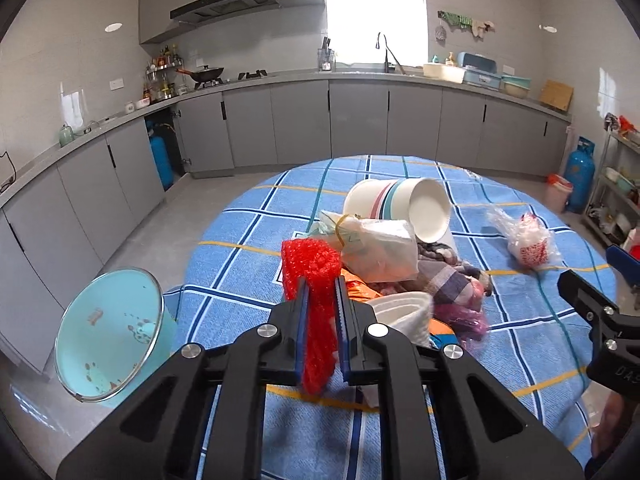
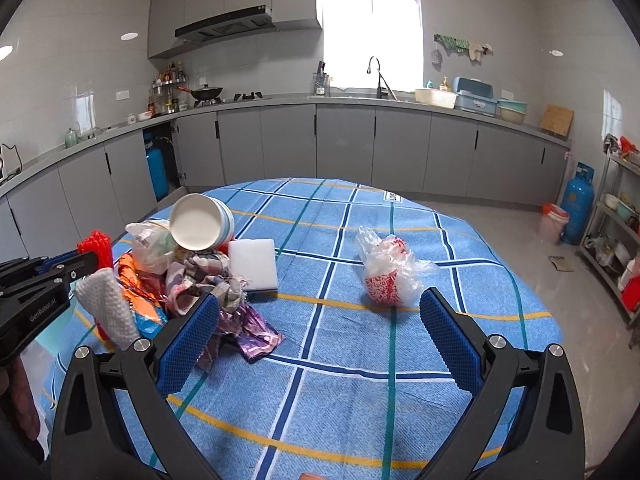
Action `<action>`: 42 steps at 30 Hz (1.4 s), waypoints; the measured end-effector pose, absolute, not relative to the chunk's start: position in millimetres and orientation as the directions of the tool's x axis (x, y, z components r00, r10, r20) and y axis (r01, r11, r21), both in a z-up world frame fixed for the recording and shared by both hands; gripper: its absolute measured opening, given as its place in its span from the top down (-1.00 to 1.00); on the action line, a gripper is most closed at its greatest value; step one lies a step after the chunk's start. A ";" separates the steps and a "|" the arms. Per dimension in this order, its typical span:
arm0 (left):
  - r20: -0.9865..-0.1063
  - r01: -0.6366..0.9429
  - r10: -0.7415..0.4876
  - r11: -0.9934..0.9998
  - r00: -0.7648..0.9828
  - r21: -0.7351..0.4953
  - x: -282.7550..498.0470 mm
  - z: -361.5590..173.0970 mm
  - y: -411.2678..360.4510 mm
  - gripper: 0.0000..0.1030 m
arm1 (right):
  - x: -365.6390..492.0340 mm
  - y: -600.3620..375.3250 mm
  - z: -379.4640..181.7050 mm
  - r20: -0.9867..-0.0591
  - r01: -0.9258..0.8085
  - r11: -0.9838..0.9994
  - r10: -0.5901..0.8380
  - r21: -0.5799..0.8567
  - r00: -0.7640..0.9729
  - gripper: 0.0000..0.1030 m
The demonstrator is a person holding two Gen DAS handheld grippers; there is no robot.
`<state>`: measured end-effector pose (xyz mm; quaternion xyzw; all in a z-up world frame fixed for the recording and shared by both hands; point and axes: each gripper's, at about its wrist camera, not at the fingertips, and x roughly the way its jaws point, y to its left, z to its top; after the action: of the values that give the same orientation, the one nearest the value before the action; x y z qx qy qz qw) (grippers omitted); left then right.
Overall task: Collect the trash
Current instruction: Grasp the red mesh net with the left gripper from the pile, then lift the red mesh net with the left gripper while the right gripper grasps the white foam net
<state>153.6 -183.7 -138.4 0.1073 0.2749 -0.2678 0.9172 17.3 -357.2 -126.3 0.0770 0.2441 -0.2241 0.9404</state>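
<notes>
Left gripper (image 1: 321, 300) pinched red bubble wrap (image 1: 314, 276), lower centre of left view, raised above trash pile (image 1: 400, 256) on blue checked tablecloth (image 2: 340, 360). Light-blue bin (image 1: 108, 332) stood lower left, beside table. Right gripper (image 2: 320, 320) spread wide, nothing between fingers. Plastic bag (image 2: 390, 272) lay centre-right of right view, well apart from pile. Paper bowl (image 2: 198, 222) sat tilted atop pile.

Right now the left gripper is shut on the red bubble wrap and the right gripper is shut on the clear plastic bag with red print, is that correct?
Not quite. The left gripper is shut on the red bubble wrap, but the right gripper is open and holds nothing. The right wrist view shows its jaws spread wide, with the clear plastic bag with red print lying apart on the tablecloth.
</notes>
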 end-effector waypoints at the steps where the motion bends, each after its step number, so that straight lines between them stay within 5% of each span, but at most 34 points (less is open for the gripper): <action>1: -0.553 0.552 -0.440 0.832 0.707 0.044 151.0 -135.2 -181.4 0.76 | 17.0 -355.6 -125.1 -0.491 0.456 0.889 -0.382 0.035 0.783 -0.91; 12: -0.449 0.410 -0.314 0.903 0.836 0.132 129.8 -122.0 -142.7 0.77 | 29.1 -312.4 -117.3 -0.446 0.305 0.950 -0.246 0.065 0.860 -0.91; 20: -0.463 0.293 -0.206 0.948 0.862 0.125 141.8 -137.2 -106.6 0.77 | 51.5 -275.3 -118.5 -0.423 0.187 0.982 -0.161 0.021 0.892 -0.82; 22: -0.464 0.280 -0.198 0.953 0.864 0.115 144.7 -138.1 -101.5 0.77 | 58.4 -270.6 -121.1 -0.434 0.165 0.986 -0.143 0.013 0.890 -0.61; 29: -0.478 0.288 -0.208 0.952 0.854 0.099 147.2 -142.6 -94.0 0.77 | 78.0 -261.0 -131.1 -0.477 0.116 0.993 -0.099 0.006 0.873 -0.37; 32: -0.482 0.287 -0.207 0.953 0.851 0.097 148.1 -145.6 -92.4 0.77 | 83.6 -255.0 -136.2 -0.493 0.089 0.996 -0.075 0.004 0.867 -0.09; 36: -0.482 0.279 -0.201 0.956 0.853 0.095 149.5 -145.7 -88.2 0.77 | 85.7 -249.9 -140.4 -0.511 0.065 0.998 -0.056 0.001 0.858 0.54; 42: -0.470 0.247 -0.170 0.963 0.866 0.106 151.5 -141.9 -80.8 0.77 | 79.5 -243.9 -128.8 -0.487 0.040 0.999 -0.033 0.002 0.873 0.79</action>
<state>151.5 -80.8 -141.9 0.0813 0.2352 -0.1083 0.9625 79.5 -243.9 -128.8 0.0062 0.2518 -0.0189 0.9676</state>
